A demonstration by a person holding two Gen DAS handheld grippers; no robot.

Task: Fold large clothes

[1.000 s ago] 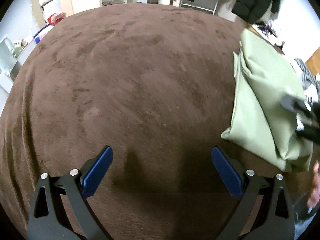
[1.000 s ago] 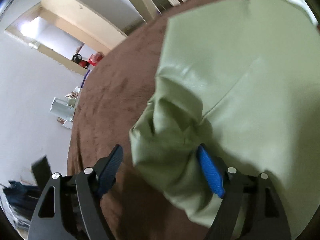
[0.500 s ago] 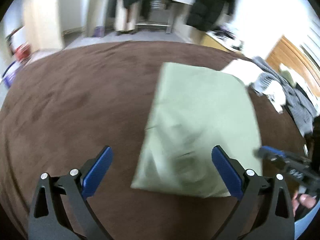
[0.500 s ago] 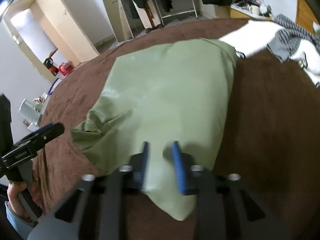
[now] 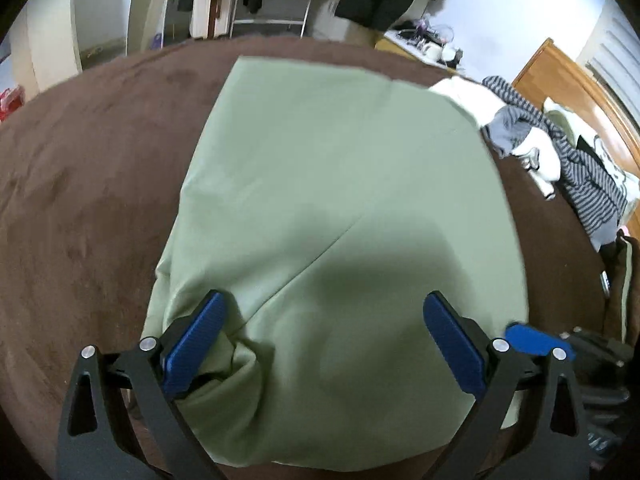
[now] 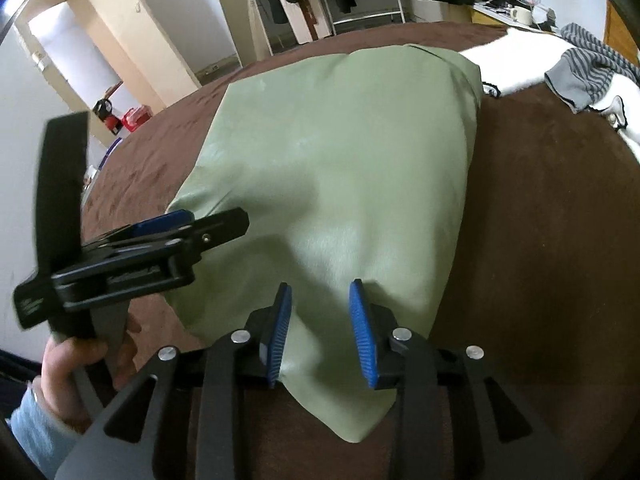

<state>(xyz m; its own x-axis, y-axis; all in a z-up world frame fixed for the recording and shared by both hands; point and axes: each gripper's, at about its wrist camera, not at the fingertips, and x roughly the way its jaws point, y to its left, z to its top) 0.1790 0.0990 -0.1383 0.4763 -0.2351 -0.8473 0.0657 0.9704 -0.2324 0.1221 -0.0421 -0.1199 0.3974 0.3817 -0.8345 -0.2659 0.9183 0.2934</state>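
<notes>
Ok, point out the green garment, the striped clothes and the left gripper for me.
green garment (image 5: 340,184), left wrist view, flat middle of the top layer.
striped clothes (image 6: 588,66), right wrist view, grey striped fabric of the heap.
left gripper (image 5: 324,340), left wrist view, midway between its fingertips.

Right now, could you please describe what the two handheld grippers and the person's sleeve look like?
Both the left gripper and the right gripper have black angular frames with silver rivets and ribbed blue pads on the fingers. The left hand wears a light blue sleeve.
</notes>
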